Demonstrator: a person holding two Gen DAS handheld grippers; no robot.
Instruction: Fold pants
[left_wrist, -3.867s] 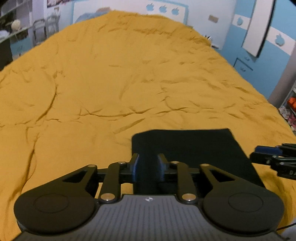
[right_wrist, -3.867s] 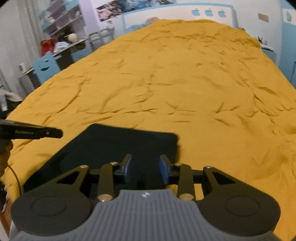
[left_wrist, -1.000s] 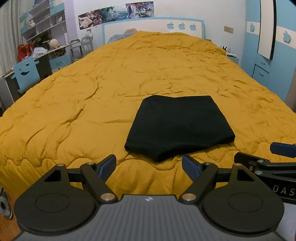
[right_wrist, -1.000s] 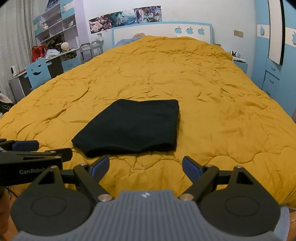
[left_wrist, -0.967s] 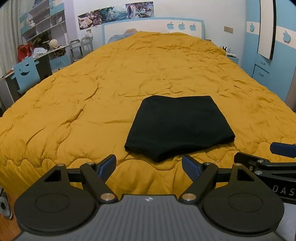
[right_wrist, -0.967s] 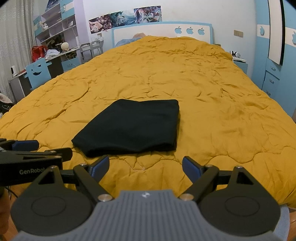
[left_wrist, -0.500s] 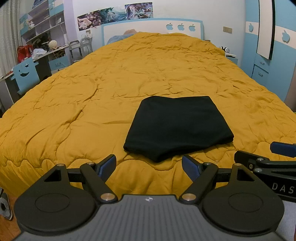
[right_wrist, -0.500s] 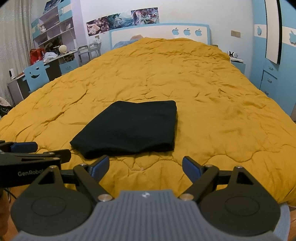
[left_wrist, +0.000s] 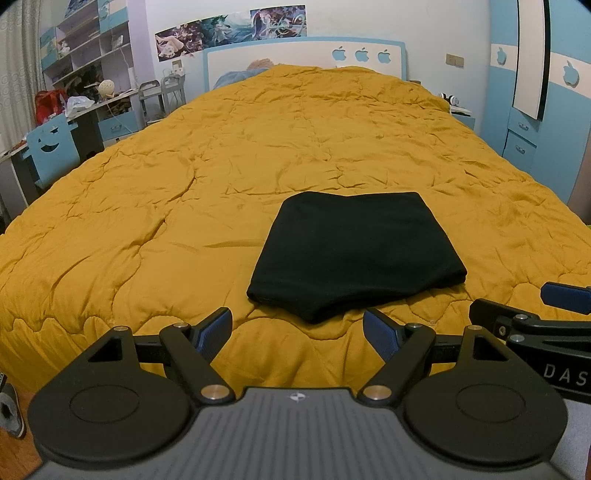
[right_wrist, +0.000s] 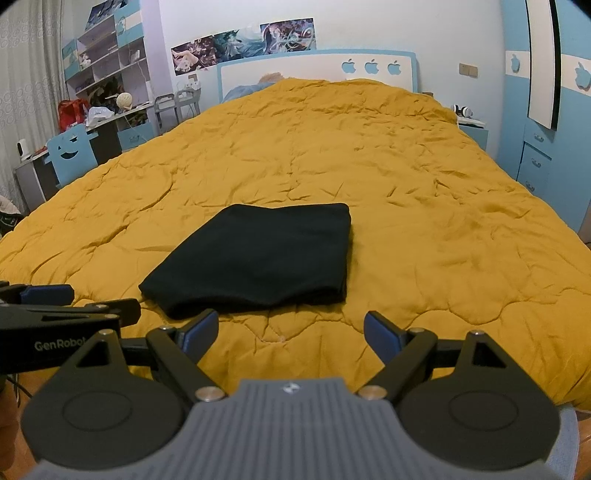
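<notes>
Lying folded on the mustard-yellow quilted bed cover, the black fabric pants sit at 12 o'clock — clear of left gripper and right gripper, both jaws spread wide, empty.

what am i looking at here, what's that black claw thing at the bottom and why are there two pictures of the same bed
There is no robot here. A person holds a two-finger gripper in each hand, and each gripper carries a wide-angle camera that looks forward along its fingers. That gives two pictures of the same bed.

One picture is from the left gripper; the black claw at its bottom is that gripper's own two fingers, tipped with blue pads. The other is from the right gripper. Each also catches the other gripper at the edge of its picture.

On the yellow quilt lie black pants, folded into a compact rectangle. Both grippers are open, short of the pants, and hold nothing. The fold looks finished.
</notes>
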